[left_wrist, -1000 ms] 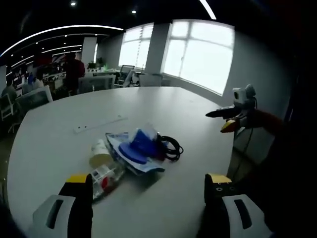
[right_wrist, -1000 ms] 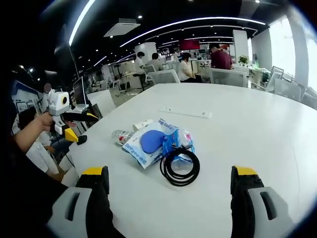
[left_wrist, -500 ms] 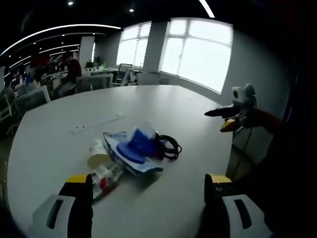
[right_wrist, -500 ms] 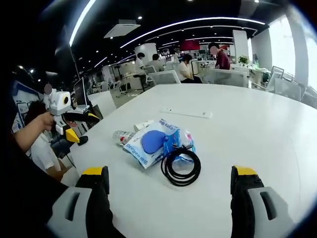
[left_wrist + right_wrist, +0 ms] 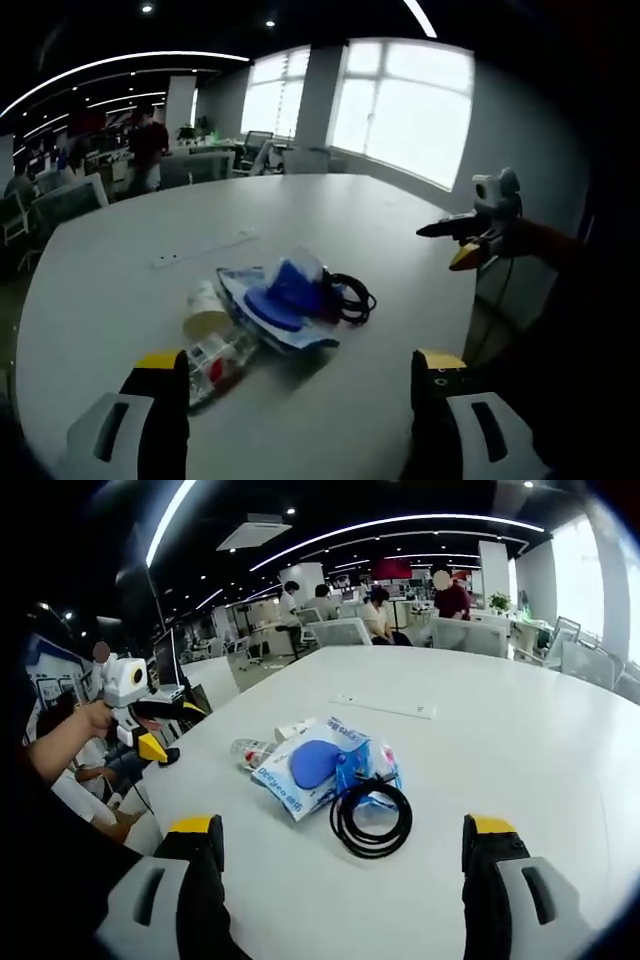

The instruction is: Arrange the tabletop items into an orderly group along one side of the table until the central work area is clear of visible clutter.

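A small heap lies mid-table: a blue-and-white plastic packet (image 5: 283, 303) (image 5: 315, 766), a coiled black cable (image 5: 350, 298) (image 5: 372, 818), a paper cup on its side (image 5: 204, 311) and a clear plastic bottle with a red label (image 5: 215, 357) (image 5: 250, 750). My left gripper (image 5: 298, 375) is open, its jaws wide apart above the near table edge, the bottle close to its left jaw. My right gripper (image 5: 340, 842) is open too, short of the cable. Each gripper appears in the other's view, held by a hand: the right gripper (image 5: 468, 228) and the left gripper (image 5: 140, 715).
A long white strip (image 5: 203, 248) (image 5: 384, 706) lies on the white table (image 5: 330, 215) (image 5: 520, 740) beyond the heap. Office chairs (image 5: 340, 632) and several people stand behind the far edge. Large windows (image 5: 400, 110) light the room.
Both views shifted slightly; the heap sits a little nearer and lower in them. Nothing on the table moved and neither gripper changed its opening.
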### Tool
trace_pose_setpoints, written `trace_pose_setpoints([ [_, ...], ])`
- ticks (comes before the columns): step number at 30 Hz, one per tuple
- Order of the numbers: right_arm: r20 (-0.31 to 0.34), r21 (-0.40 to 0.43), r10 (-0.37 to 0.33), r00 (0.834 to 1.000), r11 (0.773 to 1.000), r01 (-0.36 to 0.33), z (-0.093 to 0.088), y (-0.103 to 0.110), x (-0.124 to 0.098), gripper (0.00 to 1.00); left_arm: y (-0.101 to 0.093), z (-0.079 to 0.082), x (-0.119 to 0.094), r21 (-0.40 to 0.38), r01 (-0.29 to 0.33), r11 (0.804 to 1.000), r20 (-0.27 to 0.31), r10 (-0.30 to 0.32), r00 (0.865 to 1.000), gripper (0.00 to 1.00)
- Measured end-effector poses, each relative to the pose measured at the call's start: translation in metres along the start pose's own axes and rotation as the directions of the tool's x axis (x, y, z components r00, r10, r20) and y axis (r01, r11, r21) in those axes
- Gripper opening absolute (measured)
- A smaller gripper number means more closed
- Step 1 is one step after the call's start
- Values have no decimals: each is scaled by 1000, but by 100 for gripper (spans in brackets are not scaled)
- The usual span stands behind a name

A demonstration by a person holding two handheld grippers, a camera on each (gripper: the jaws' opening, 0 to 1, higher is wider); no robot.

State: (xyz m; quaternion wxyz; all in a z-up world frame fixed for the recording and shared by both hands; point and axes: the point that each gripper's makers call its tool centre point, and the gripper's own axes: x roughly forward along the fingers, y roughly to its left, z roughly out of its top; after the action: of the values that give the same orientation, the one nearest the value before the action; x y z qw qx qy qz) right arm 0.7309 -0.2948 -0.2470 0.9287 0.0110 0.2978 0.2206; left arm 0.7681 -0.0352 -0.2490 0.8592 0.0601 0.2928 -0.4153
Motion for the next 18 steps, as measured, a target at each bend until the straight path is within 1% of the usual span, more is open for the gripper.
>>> trace_pose_setpoints([
  [4,-7,2,10,1000,1000,-10,0,2,5,95,2,-8,2,-2,-1,1000,-18,1,1000,90],
  [9,-6,5,13,1000,1000,-13,0,3,9,94,5,-10,3,7,-4,1000,-33,5,999,89],
  [14,-5,9,11,1000,1000,-11,1,3,13,94,11,-11,6,39,-2,999,-48,4,999,87],
  [15,-6,9,10,1000,1000,-10,1,3,14,94,15,-13,7,45,-1,999,-53,4,999,87],
  [18,-12,11,7,1000,1000,-6,-1,2,15,93,21,-14,10,75,4,997,-68,1,998,85],
])
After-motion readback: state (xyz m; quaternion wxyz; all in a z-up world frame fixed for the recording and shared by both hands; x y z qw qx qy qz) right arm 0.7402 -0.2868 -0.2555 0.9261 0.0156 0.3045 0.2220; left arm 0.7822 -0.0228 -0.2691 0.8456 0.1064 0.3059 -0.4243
